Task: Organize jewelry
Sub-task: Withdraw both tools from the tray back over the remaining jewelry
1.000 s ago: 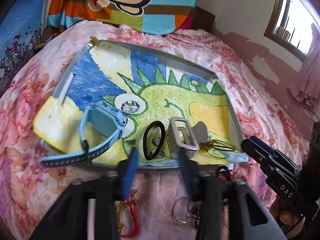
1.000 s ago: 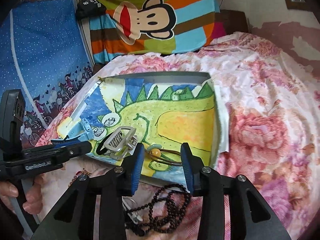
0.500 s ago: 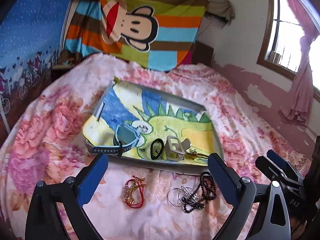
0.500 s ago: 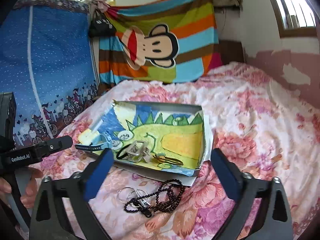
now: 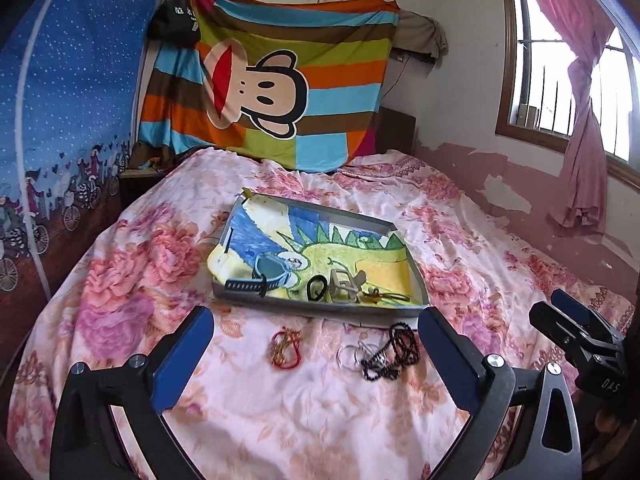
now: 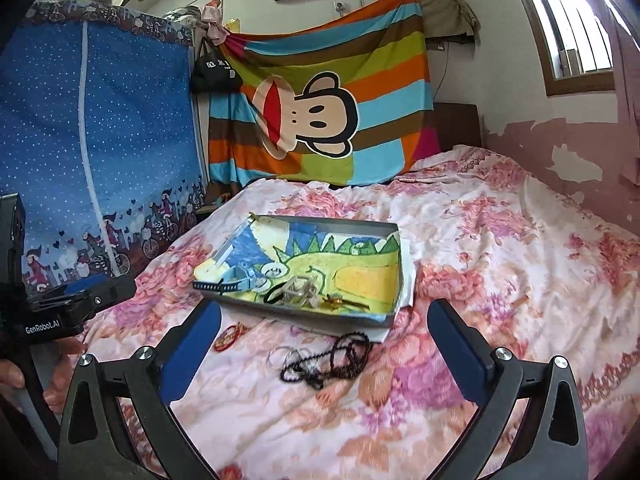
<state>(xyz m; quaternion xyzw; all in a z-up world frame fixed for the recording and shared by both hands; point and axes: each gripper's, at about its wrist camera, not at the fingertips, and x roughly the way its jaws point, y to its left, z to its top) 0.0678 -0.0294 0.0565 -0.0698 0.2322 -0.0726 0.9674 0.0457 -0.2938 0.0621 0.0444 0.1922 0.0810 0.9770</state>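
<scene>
Both the left gripper [image 5: 316,348] and right gripper [image 6: 324,344] hang empty, jaws wide apart, above the bedspread [image 5: 132,280]. Left to right, near the tray [image 5: 320,310], lie a red bracelet [image 5: 286,347], silver rings [image 5: 352,356] and a black bead necklace [image 5: 394,346]. The rings and necklace overlap, so lifting one could drag the other, and the soft cloth may bunch into a pinch.

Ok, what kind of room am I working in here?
Most likely a home bedroom. The tray sits on a bed with a pink floral bedspread, a striped monkey blanket hangs at its head, and a curtained window is on the right.
</scene>
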